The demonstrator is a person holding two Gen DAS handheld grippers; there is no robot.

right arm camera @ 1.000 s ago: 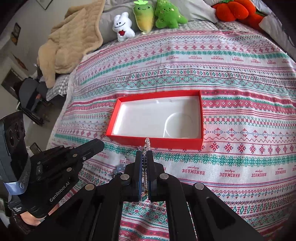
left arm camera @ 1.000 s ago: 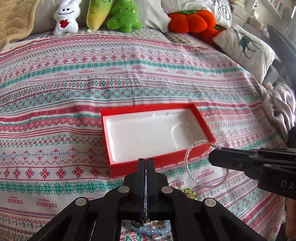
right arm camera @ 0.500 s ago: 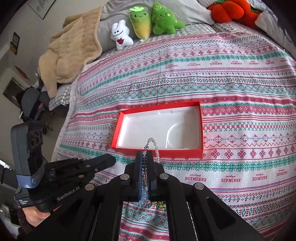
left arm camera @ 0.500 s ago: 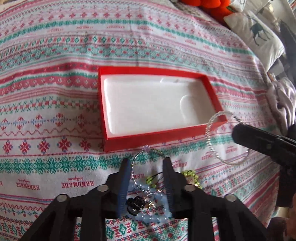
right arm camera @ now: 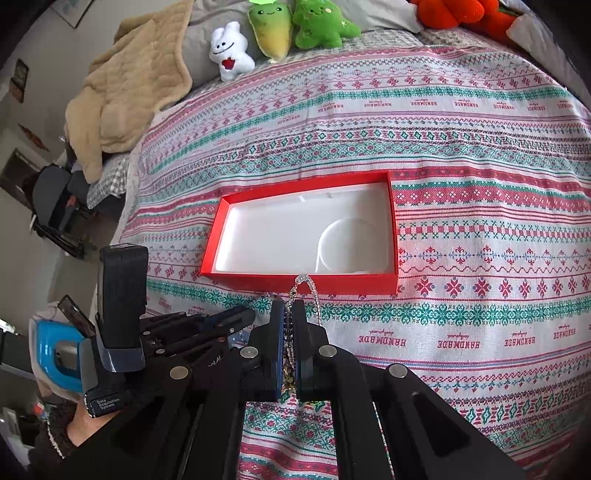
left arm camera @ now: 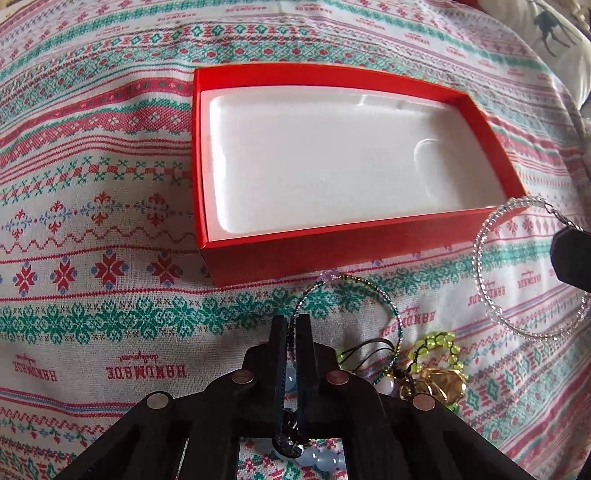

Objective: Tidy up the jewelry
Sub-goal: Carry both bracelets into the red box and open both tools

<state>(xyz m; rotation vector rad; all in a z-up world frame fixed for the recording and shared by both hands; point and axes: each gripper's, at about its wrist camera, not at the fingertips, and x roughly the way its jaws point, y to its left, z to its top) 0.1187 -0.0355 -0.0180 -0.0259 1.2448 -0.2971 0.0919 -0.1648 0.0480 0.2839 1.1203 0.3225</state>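
Note:
A red box point(left arm camera: 369, 243) with an empty white liner lies on the patterned bedspread; it also shows in the right wrist view point(right arm camera: 306, 284). My left gripper point(left arm camera: 290, 325) is shut on a thin multicoloured bead bracelet point(left arm camera: 354, 288) just in front of the box. Under it lie pale blue beads point(left arm camera: 317, 461), a yellow-green bead piece point(left arm camera: 439, 343) and a gold piece point(left arm camera: 443, 384). My right gripper point(right arm camera: 290, 308) is shut on a clear crystal bracelet point(left arm camera: 491, 306), which hangs at the box's near right corner; it also shows in the right wrist view point(right arm camera: 308, 284).
Plush toys point(right arm camera: 273, 29) and an orange plush point(right arm camera: 454, 11) line the bed's far edge. A beige blanket point(right arm camera: 125, 92) lies at the far left. The bed edge drops off at the left, with a dark chair point(right arm camera: 55, 203) beyond.
My left gripper was open over the jewelry pile half a second ago and has closed on the thin bead bracelet. My right gripper has held the crystal bracelet throughout, near the box's front.

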